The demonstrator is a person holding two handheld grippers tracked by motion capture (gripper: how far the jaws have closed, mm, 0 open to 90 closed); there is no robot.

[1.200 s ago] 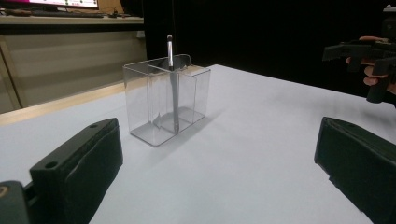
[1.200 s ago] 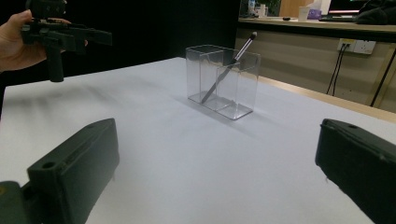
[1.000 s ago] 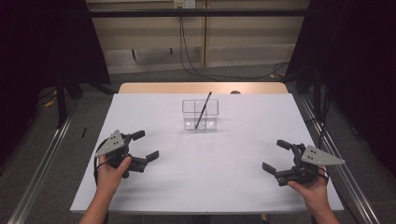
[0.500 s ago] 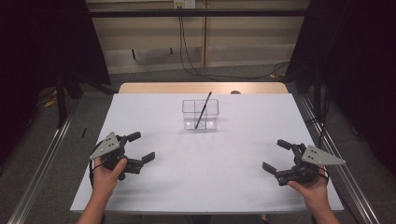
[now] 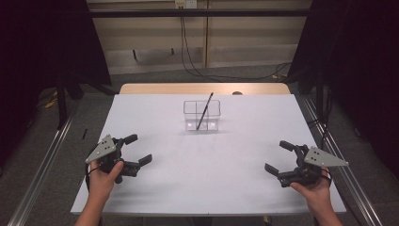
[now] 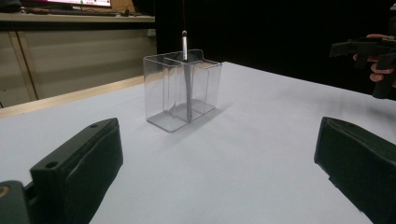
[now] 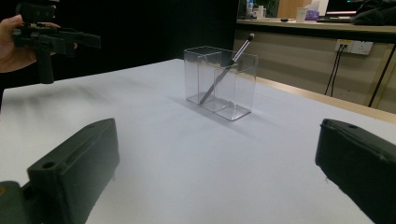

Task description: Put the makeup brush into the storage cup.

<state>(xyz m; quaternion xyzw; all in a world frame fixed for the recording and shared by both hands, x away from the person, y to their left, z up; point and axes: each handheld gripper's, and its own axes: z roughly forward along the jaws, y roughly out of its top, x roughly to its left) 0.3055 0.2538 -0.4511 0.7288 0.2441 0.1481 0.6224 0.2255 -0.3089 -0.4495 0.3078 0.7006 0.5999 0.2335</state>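
A white sheet point(image 5: 207, 160) covers the table; a strip of bare wood point(image 5: 155, 88) shows along its far edge. Beyond it, black cables point(image 5: 188, 56) hang from a wall socket point(image 5: 185, 4) to the floor. Dark curtains point(image 5: 42, 42) flank both sides.

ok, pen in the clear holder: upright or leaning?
Leaning. The pen stands inside the clear holder, its foot on the floor, its top slanting above the rim.
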